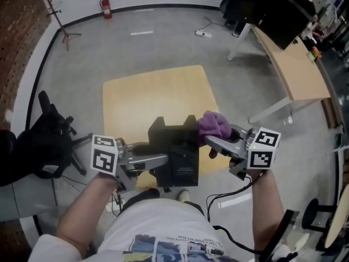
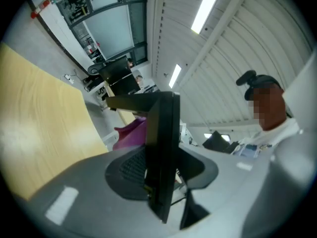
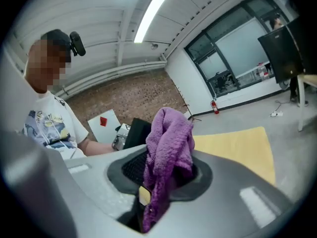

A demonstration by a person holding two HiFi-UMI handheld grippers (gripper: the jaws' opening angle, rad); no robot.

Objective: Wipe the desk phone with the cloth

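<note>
The black desk phone [image 1: 177,158] hangs in the air above the near edge of a small yellow table [image 1: 144,94], with my left gripper [image 1: 159,162] shut on its left side. In the left gripper view the phone [image 2: 163,143] stands edge-on between the jaws, and the purple cloth [image 2: 130,134] shows behind it. My right gripper [image 1: 211,142] is shut on the purple cloth [image 1: 214,125], which presses against the phone's upper right corner. In the right gripper view the cloth [image 3: 168,148] bunches out of the jaws, with the phone [image 3: 134,132] just behind it.
A black office chair [image 1: 43,141] stands at the left. A long wooden desk [image 1: 297,64] with a dark monitor [image 1: 272,15] runs along the upper right. A coat stand [image 1: 57,12] and a fire extinguisher [image 1: 106,7] are by the far wall.
</note>
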